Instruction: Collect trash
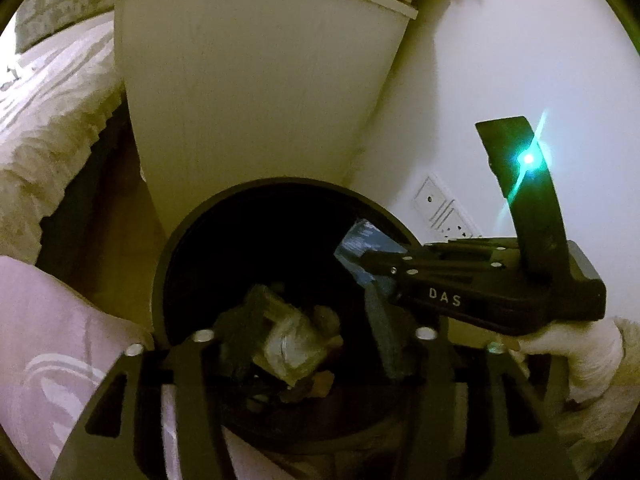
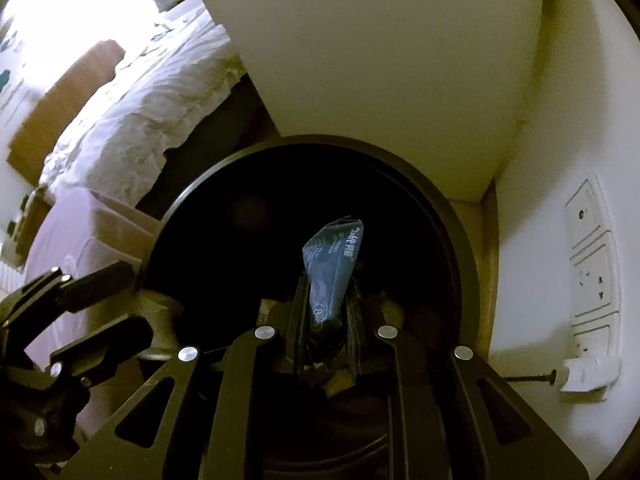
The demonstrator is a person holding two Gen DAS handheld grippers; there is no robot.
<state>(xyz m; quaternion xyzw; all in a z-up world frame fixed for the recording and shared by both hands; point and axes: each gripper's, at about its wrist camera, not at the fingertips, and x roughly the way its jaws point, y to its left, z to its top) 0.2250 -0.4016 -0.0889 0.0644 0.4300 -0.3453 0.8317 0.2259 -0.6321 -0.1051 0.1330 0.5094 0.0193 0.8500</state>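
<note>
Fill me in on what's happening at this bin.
A person is collecting trash with a handheld tool in each hand. The right tool is shut on a blue wrapper and holds it over the mouth of the black trash bin, not yet released. The left tool is open and holds nothing; it sits at the bin's rim above crumpled trash already inside. The bin stands on the floor by a white cabinet and the wall.
</note>
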